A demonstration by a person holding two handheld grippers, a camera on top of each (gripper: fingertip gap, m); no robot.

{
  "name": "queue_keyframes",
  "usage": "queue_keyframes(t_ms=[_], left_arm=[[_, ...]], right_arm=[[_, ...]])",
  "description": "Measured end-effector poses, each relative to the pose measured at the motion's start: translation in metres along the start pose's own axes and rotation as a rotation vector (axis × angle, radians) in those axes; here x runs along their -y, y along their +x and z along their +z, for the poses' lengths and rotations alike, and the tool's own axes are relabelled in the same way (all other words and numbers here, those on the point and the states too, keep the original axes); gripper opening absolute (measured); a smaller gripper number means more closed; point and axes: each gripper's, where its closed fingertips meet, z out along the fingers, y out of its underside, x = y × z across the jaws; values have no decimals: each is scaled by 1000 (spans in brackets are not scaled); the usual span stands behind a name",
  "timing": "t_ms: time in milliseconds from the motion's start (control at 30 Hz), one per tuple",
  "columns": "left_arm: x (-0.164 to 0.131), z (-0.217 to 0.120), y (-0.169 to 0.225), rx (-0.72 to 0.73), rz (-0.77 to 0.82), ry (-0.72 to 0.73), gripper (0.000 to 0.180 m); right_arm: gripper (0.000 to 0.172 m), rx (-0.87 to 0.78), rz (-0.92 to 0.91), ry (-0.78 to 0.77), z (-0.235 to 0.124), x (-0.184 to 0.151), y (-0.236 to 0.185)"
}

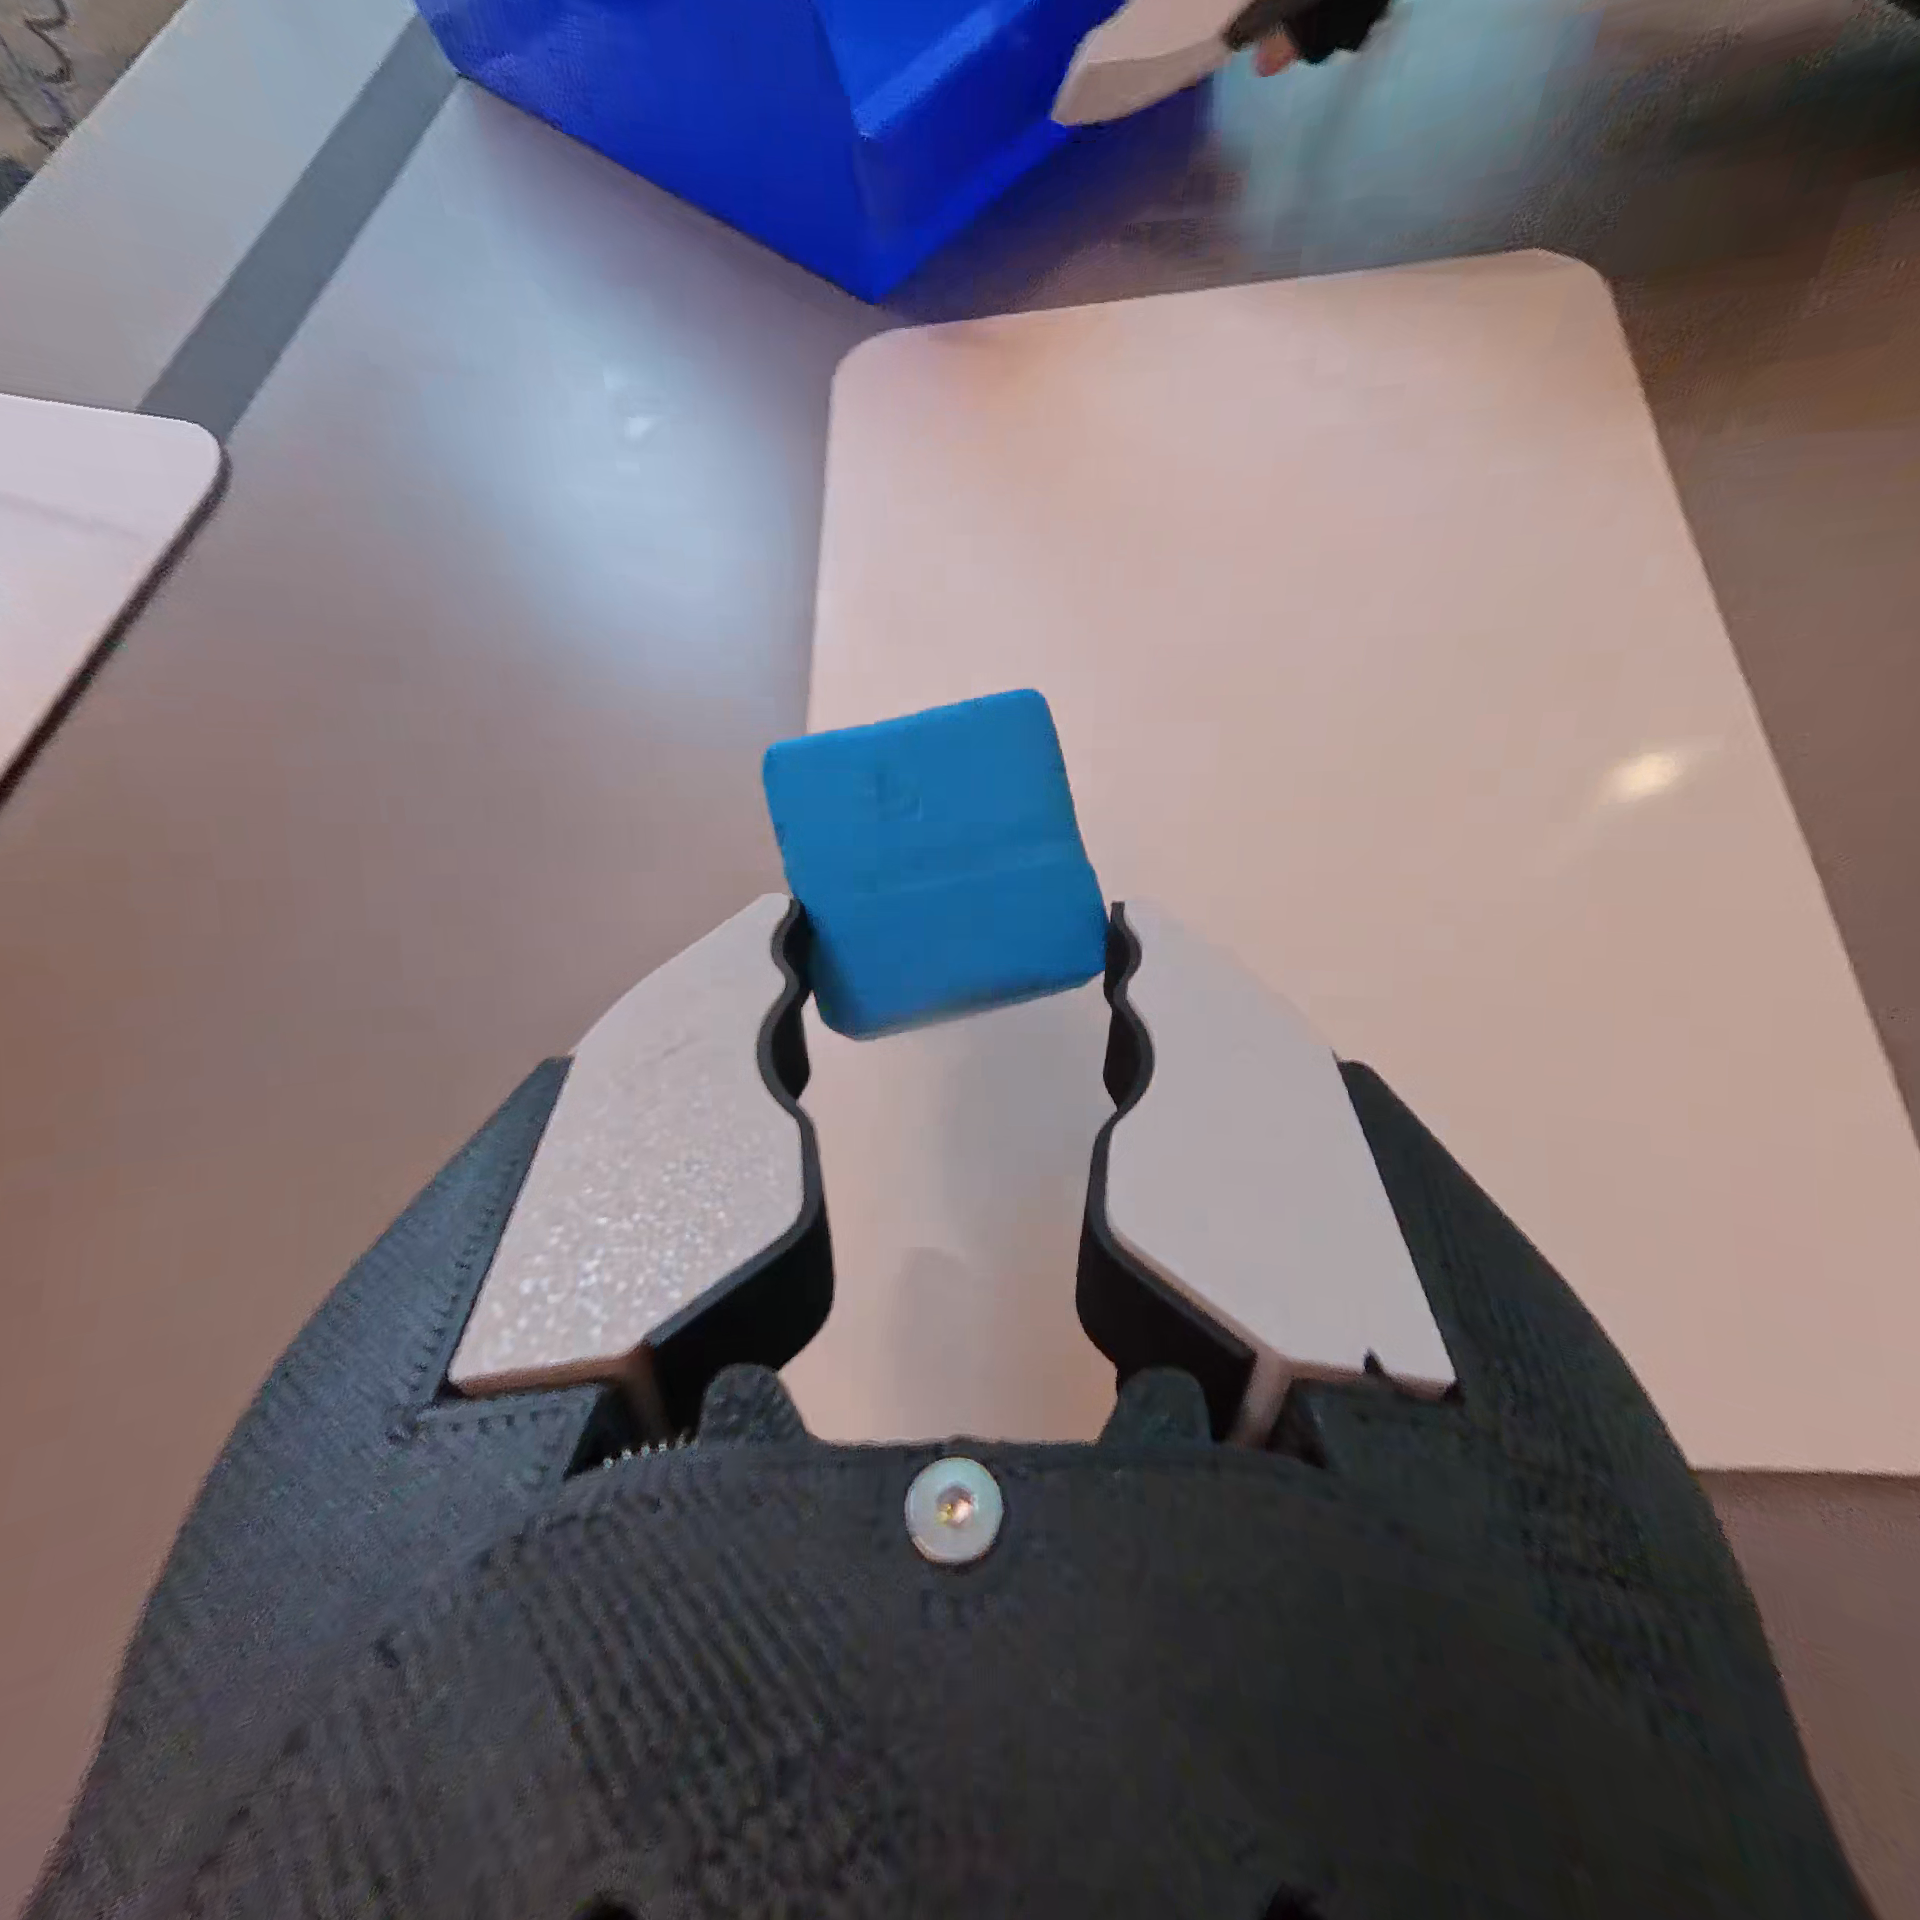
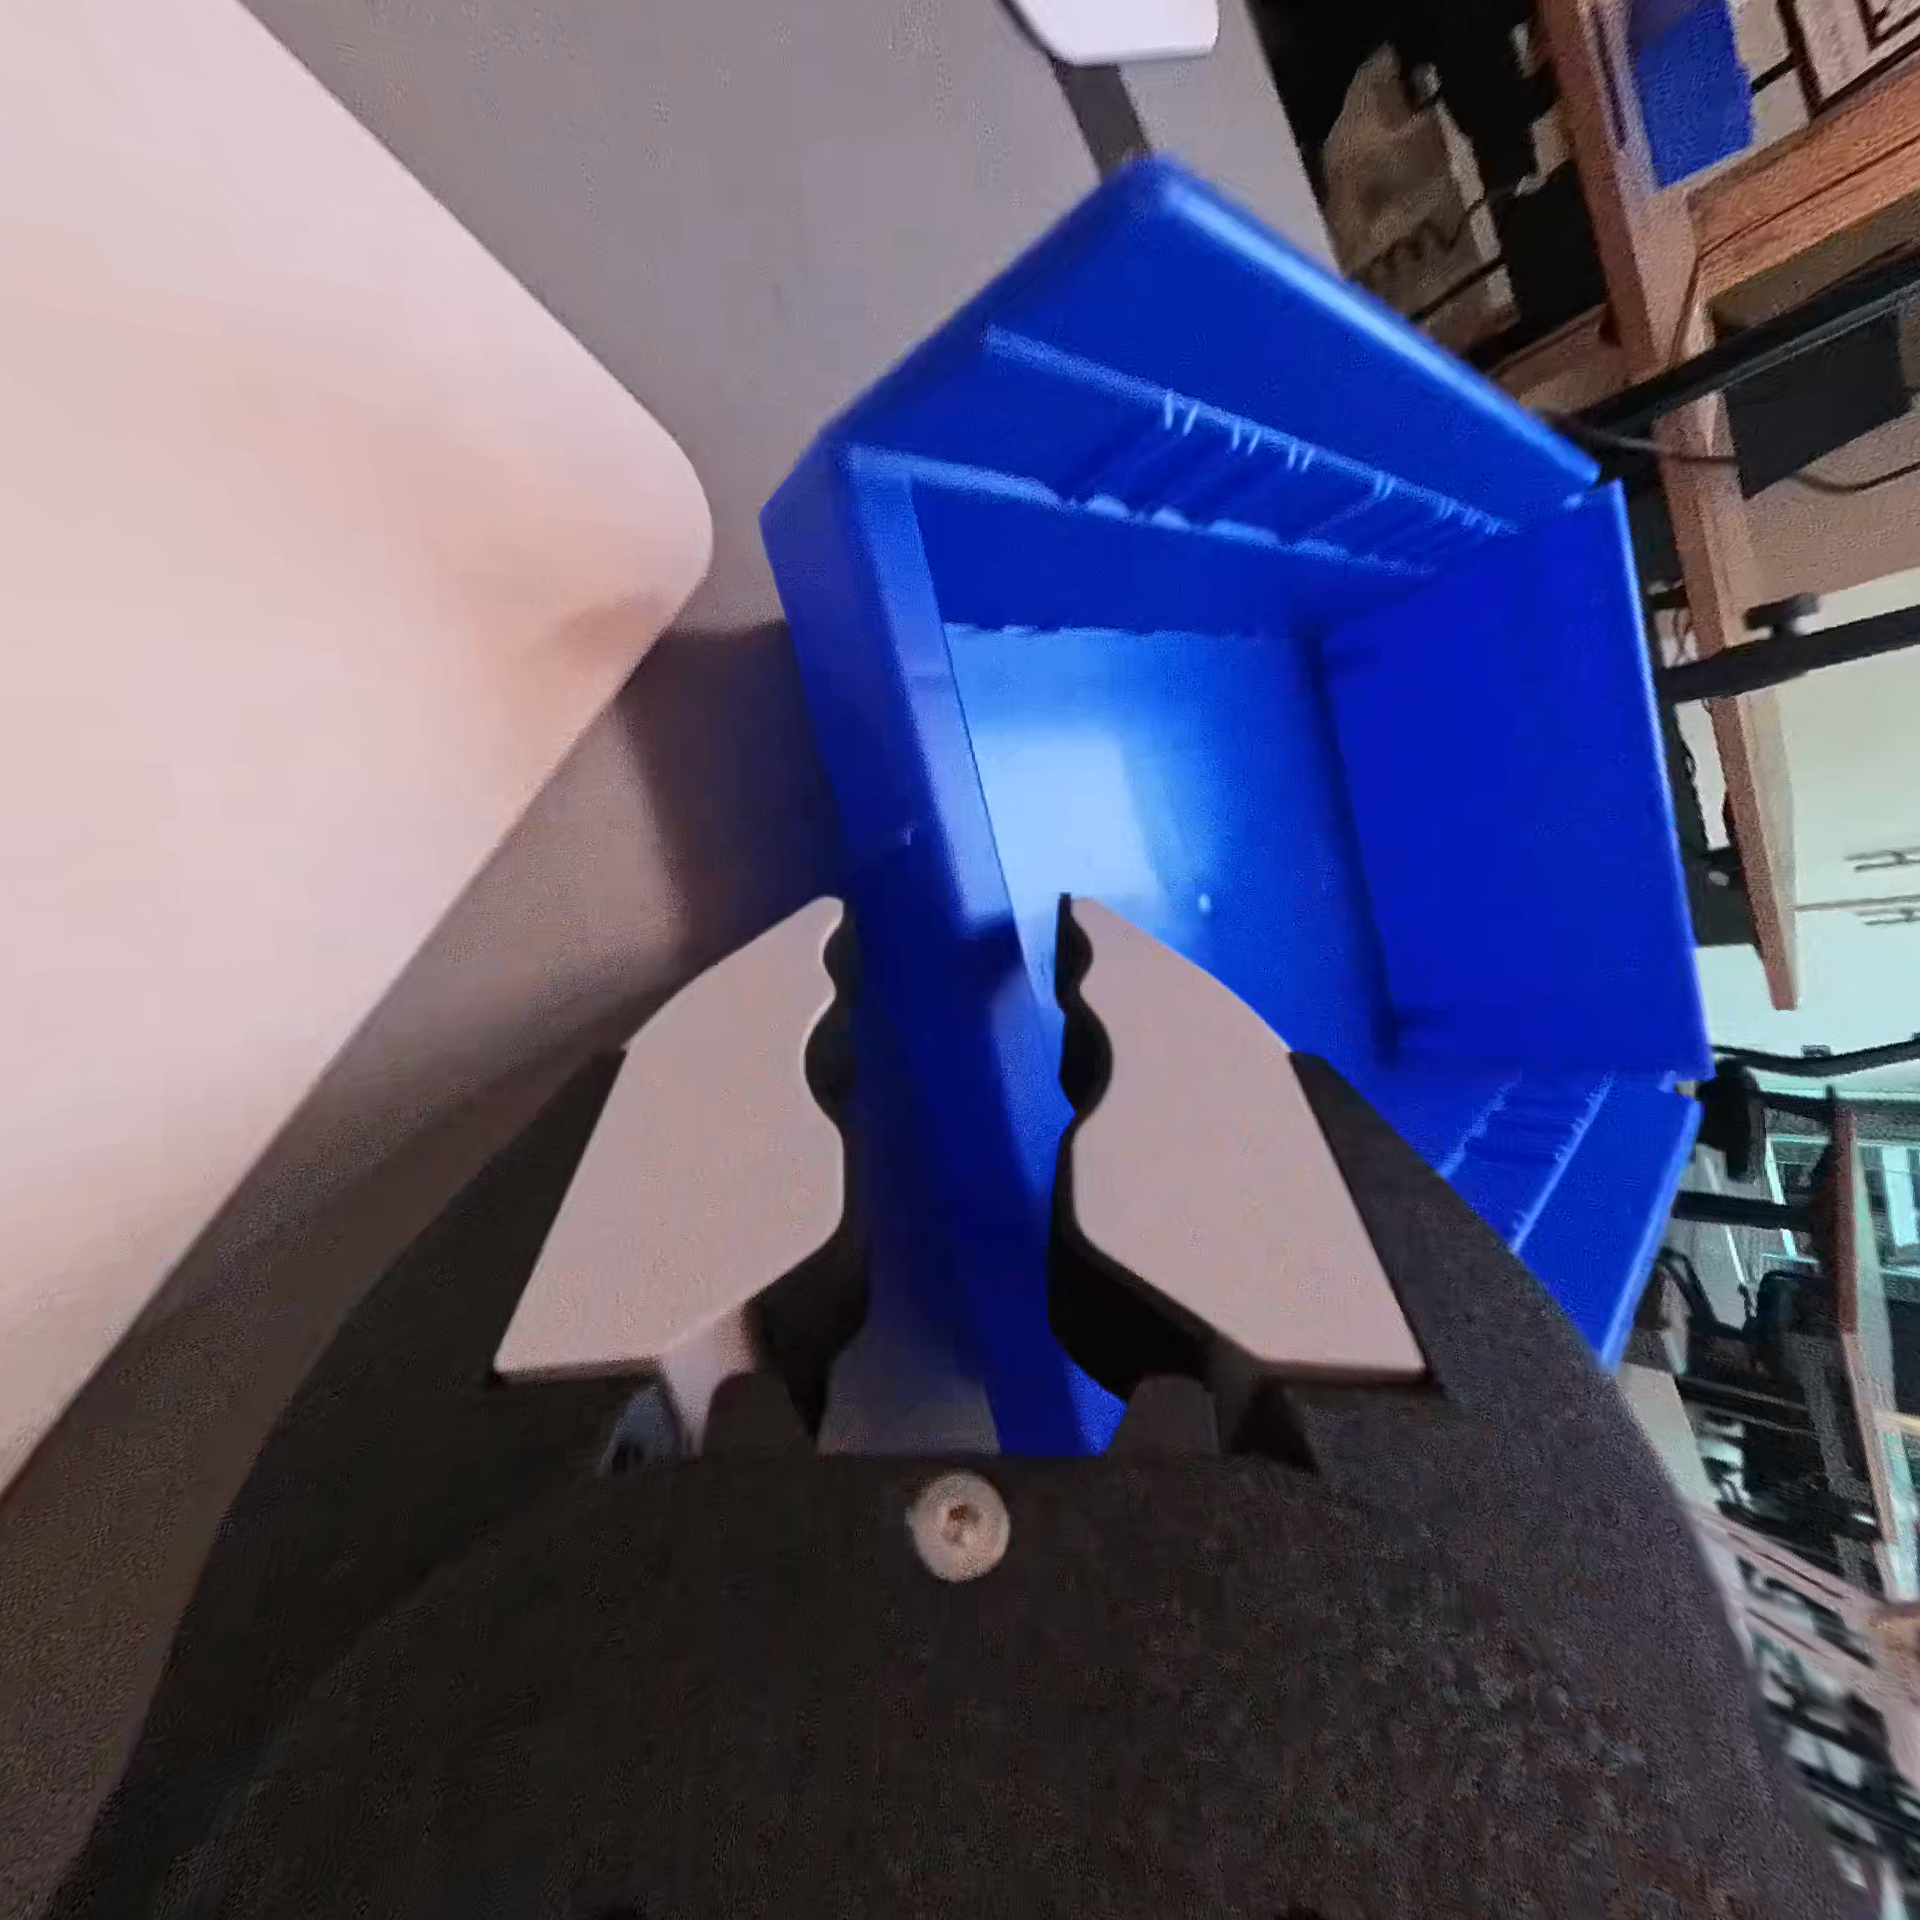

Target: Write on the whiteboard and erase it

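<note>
Here the left gripper (image 1: pixel 951 914) has its fingers (image 1: pixel 727 997) closed part-way onto a blue, rounded-square block eraser (image 1: pixel 930 862), both black pads pressing its sides near the lower half; the eraser sits tilted in the grip and pokes out past the fingertips. It hangs above the near left corner of the pale pink, round-cornered whiteboard (image 1: pixel 1299 727), which lies flat on the grey surface (image 1: pixel 468 675). No writing shows on the part of the board that is in view.

To do this step well, I would square the eraser up so that its flat face, not a corner, meets the board, then lower it gently; a tilted grip could let it twist out under pressure. Strokes should run along the board's length and stop short of its rim.

The right gripper (image 2: pixel 956 997) hovers at the blue plastic open bin (image 2: pixel 1299 727), its fingers a moderate way apart with the bin's front wall between them; whether the pads touch that wall cannot be told, and no marker is seen in them.

Room is good over the board. The bin stands just beyond the board's far left corner, so far strokes need care there. Another pale board (image 1: pixel 83 561) lies well apart to the left.
</note>
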Motion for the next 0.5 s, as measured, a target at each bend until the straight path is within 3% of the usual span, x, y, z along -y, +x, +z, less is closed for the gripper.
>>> queue_keyframes(t_ms=[133,300,400,500], left_arm=[[-13,-13,12,-6,-21,10,55],[-21,-20,5,21,-38,12,55],[-17,-19,4,38,-11,20,55],[-11,-15,9,48,32,21,55]], right_arm=[[33,-19,-21,-170,8,-34,20],[42,-118,68,-333,-3,-69,49],[43,-151,144,-154,-25,-25,52],[45,99,182,229,-53,75,3]])
